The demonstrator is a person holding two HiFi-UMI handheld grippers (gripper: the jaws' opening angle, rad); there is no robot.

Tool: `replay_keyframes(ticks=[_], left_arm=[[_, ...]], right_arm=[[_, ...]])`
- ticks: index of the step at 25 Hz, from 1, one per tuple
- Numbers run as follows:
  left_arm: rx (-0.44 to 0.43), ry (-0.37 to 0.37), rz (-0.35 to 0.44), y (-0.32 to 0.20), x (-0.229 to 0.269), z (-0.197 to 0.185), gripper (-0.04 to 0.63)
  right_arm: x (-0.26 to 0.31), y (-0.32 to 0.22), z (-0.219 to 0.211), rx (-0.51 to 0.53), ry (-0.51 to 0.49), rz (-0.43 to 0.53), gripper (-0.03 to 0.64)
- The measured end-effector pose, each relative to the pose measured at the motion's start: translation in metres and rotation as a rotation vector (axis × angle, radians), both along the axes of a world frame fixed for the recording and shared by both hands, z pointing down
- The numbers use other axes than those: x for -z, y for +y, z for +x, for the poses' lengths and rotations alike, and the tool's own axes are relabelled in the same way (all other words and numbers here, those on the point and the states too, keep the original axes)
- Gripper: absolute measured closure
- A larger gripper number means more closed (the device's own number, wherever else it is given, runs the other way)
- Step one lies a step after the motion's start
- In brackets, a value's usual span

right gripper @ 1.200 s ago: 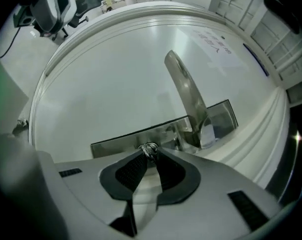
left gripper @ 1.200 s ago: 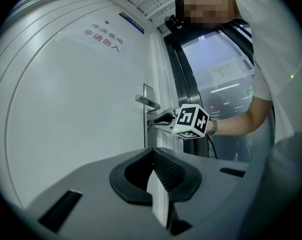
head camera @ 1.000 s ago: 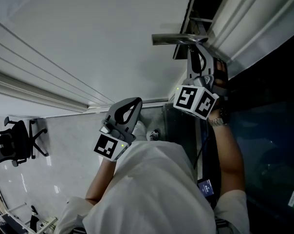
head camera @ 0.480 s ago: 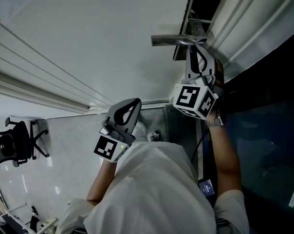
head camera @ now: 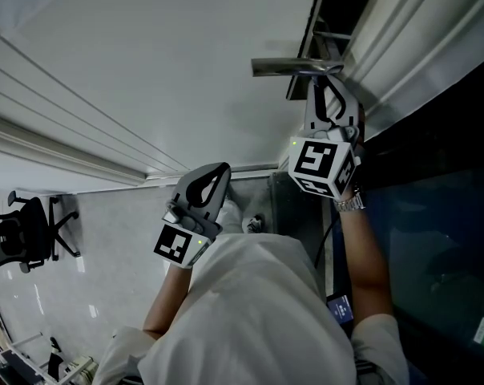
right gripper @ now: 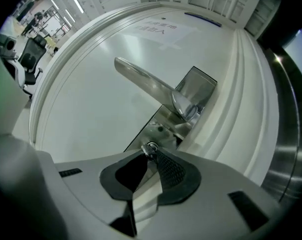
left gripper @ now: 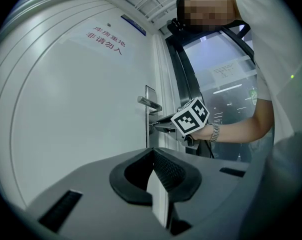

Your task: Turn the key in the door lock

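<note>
Key (right gripper: 150, 148): small metal piece, judged light, stiff and slick. Only its head shows; the blade sits in the lock (right gripper: 163, 128), low on the door (right gripper: 86, 99) below the handle (right gripper: 151, 86).

Best hold, as judged: the two flat faces of the head, pads square on them, so a roll of the wrist passes into the key. A pinch on the thin edge would likely slip. The cylinder may resist, so the twist should be steady. Forcing it could bend the thin blade.

Right gripper (right gripper: 152, 153): points level at the door, tips right at the keyhole. The key's head lies between the very tips of its pads, not deep in the jaws. The jaws are easing open a little, yet in the right gripper view both pad tips press on the head. The grip is shallow, so a slip is possible.

Left gripper (left gripper: 152, 156): jaws together on nothing, held away from the door, well apart from the lock and to its left in the head view. It looks across at the right gripper and takes no part.
</note>
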State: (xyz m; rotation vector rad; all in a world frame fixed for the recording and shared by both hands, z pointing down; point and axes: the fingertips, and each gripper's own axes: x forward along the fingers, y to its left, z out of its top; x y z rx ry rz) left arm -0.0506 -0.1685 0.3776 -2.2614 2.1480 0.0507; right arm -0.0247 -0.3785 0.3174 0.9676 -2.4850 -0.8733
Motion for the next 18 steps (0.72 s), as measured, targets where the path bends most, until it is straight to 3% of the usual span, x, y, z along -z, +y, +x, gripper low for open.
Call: replay_keyframes(ticks=[12,18], left_arm=[[-0.019,-0.007,-0.003,-0.0039,-0.0004,0.0029,0.592],[-0.024,-0.014,-0.001,-0.0054,0.0006,0.0050,0.592]], right_arm=[[0.0010,-0.0019,0.0017,-0.009,-0.193,-0.175,0.551],[-0.0062,-0.0051,0.0028,0.073,-0.491,-0.567,0.601]])
